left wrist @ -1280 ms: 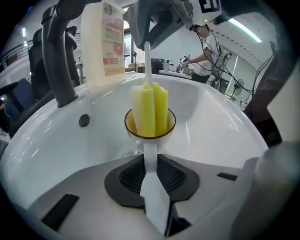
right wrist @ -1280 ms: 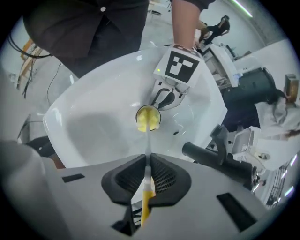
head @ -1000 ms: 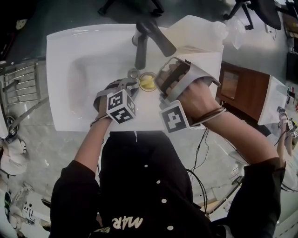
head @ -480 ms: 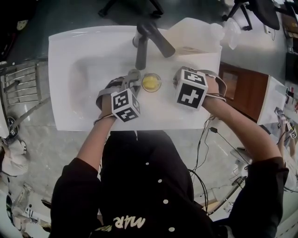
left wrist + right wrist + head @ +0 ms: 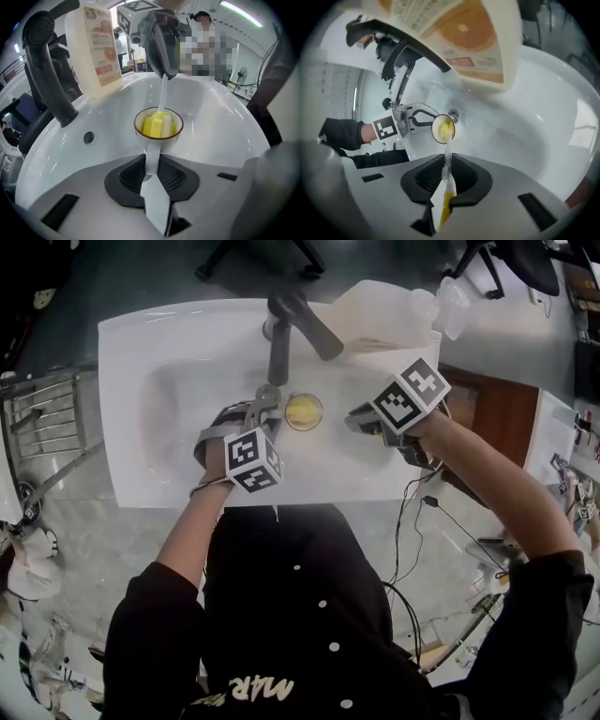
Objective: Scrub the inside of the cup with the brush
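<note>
A small white cup (image 5: 303,412) with a brown rim stands in the white sink (image 5: 187,352), below the faucet. The yellow sponge head of the brush (image 5: 158,124) sits inside the cup (image 5: 158,125). My left gripper (image 5: 152,161) is shut on the cup's white handle; in the head view that gripper (image 5: 267,401) sits just left of the cup. My right gripper (image 5: 446,171) is shut on the brush's thin white and yellow handle (image 5: 447,187), and this gripper (image 5: 361,418) reaches in from the right. From the right gripper view the cup (image 5: 443,129) lies ahead of the jaws.
A dark faucet (image 5: 291,320) arches over the basin behind the cup. A large pale detergent bottle (image 5: 389,306) stands on the sink's back right corner. A metal rack (image 5: 42,418) is to the sink's left, a wooden cabinet (image 5: 492,418) to its right.
My right hand has rolled over and shifted right, away from above the cup, its marker cube swinging from the near side up to the right. The left gripper and cup have stayed put.
</note>
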Demonstrator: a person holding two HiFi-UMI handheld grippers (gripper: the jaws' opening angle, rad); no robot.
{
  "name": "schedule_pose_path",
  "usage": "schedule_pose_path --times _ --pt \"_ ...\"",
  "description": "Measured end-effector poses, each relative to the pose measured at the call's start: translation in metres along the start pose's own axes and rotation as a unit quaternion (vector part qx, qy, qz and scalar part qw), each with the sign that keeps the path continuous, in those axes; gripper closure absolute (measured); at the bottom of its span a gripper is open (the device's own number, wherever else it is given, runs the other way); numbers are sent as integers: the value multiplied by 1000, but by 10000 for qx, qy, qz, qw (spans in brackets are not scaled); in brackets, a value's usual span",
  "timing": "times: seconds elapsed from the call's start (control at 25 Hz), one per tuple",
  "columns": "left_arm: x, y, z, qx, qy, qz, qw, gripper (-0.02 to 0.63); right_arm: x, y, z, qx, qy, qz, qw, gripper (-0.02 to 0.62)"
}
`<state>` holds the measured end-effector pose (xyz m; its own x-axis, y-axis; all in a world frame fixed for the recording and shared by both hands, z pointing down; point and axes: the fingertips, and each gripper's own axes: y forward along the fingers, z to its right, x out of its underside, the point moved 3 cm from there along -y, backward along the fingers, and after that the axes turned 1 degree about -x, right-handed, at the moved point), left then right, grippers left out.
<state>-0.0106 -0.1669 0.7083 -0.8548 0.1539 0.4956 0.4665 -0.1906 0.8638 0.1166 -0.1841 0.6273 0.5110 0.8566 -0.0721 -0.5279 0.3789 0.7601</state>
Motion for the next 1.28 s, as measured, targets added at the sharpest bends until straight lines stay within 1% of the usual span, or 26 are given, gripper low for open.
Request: schedule_pose_path --times 0.16,0.2,0.24,0.28,0.32,0.36,0.4,0.44,0.48,0.56,0.6,0.64,0.72,0.76,0.84,0.88,0.92,0.96,1.0,1.04,1.08,1.12,1.16,1.2,1.24,1.28 --pt "2 3 -2 64 -82 -79 9999 518 -3 -1 -4 384 -726 -71 9966 541" --pt "2 3 -2 82 -96 -76 9999 518 -3 -1 -5 557 -1068 -137 9926 543" --pt "2 3 -2 99 -99 -66 9999 518 -4 -2 -8 775 -1510 -234 9852 546" --pt "1 2 -1 118 -98 -53 9999 518 -5 -4 -12 1010 -2003 -352 9739 548" --pt "0 2 -1 135 -94 -44 9999 518 -6 -6 -16 1251 -2496 -490 9590 548" --pt "-1 2 0 148 -88 -44 9998 518 -6 -8 -21 1503 -2969 -644 9408 548" --pt "0 2 0 158 -85 -52 9998 518 -6 -10 -25 1760 -3443 -795 9188 548" --pt "0 2 1 168 -86 -64 9998 518 -7 -13 -31 2009 -3928 -928 8926 548" --pt "2 3 1 175 -81 -79 9998 518 -8 -16 -37 2247 -4412 -1044 8625 549" --pt "4 4 2 176 -43 -110 9998 518 -9 -24 -50 2678 -5335 -1244 7925 549" --pt "5 5 2 180 -32 -114 9998 518 -9 -27 -56 2870 -5779 -1349 7520 549" --pt "5 5 2 197 -42 -108 9997 518 -8 -30 -61 3049 -6216 -1458 7066 549" --pt "6 5 2 253 -86 -79 9996 518 -7 -30 -70 3335 -7010 -1672 6078 549" --pt "6 5 1 276 -99 -69 9995 518 -6 -27 -72 3417 -7323 -1772 5617 549" --pt "7 5 1 338 -127 -70 9993 518 -5 -19 -73 3501 -7795 -1992 4797 549" --pt "7 5 2 377 -143 -75 9992 518 -6 -14 -71 3523 -7973 -2109 4424 549" --pt "7 6 2 394 -152 -79 9991 518 -7 -8 -70 3534 -8114 -2214 4096 549" --pt "7 6 2 390 -154 -87 9991 518 -9 -1 -68 3535 -8212 -2306 3840 549" --pt "6 7 1 386 -146 -106 9991 518 -10 7 -66 3529 -8270 -2389 3667 549" --pt "7 7 2 385 -126 -138 9991 518 -11 14 -63 3527 -8296 -2464 3559 549" --pt "7 8 3 389 -103 -174 9990 518 -13 20 -62 3536 -8303 -2524 3490 549" --pt "8 8 3 400 -96 -203 9989 518 -14 24 -62 3558 -8293 -2561 3465 549" --pt "9 8 4 412 -116 -211 9989 518 -15 27 -62 3581 -8256 -2572 3522 549" --pt "10 8 4 420 -156 -201 9988 518 -17 27 -63 3596 -8178 -2550 3701 549" --pt "10 7 4 416 -192 -189 9988 518 -19 27 -62 3598 -8040 -2485 4030 549" --pt "11 7 4 396 -205 -185 9988 518 -20 26 -59 3574 -7815 -2376 4529 549"
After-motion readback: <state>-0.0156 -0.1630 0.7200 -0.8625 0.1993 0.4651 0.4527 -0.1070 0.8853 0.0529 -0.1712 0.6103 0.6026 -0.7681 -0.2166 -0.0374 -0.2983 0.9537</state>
